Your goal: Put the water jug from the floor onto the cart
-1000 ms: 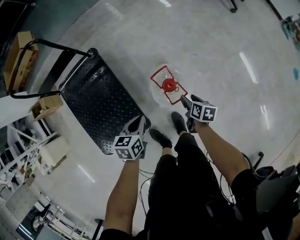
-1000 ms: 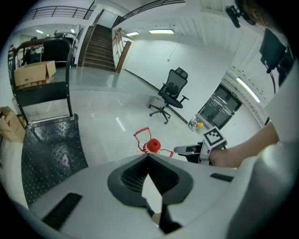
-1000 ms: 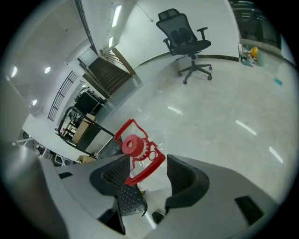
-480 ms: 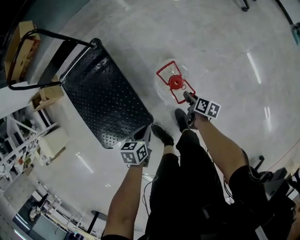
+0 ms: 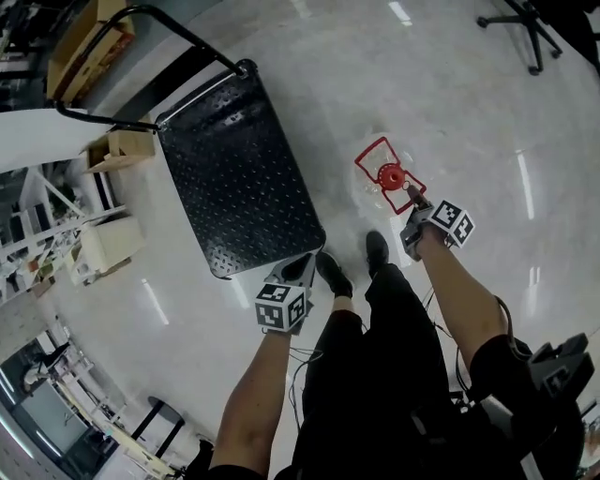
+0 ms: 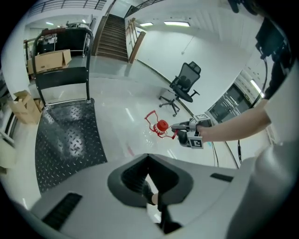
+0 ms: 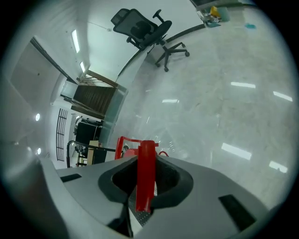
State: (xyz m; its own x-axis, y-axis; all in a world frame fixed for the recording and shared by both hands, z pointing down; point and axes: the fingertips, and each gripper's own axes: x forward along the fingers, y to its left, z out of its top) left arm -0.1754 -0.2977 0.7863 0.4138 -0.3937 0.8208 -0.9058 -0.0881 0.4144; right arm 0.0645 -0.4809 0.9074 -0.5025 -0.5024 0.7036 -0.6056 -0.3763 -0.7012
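Note:
The water jug (image 5: 373, 187) is clear, with a red cap and a red wire handle (image 5: 379, 150), and stands on the shiny floor just right of the cart (image 5: 239, 178). My right gripper (image 5: 411, 195) reaches the handle's near end. In the right gripper view (image 7: 146, 161) its jaws have just been closing and now press on the red handle bar (image 7: 145, 175) between them. My left gripper (image 5: 298, 267) hovers at the cart's near corner, apart from the jug. In its own view (image 6: 148, 158) the jaws meet with nothing in them, and the jug (image 6: 161, 126) and right gripper (image 6: 176, 127) lie ahead.
The cart is a black studded platform with a tubular push handle (image 5: 141, 14) at its far end. Cardboard boxes (image 5: 117, 145) and shelving sit to its left. An office chair (image 6: 184, 86) stands farther off. The person's shoes (image 5: 333, 274) are between the grippers.
The right gripper has sunk a little, rolled, and closed on the jug's red handle. The left gripper has slid along the cart's near edge toward its corner.

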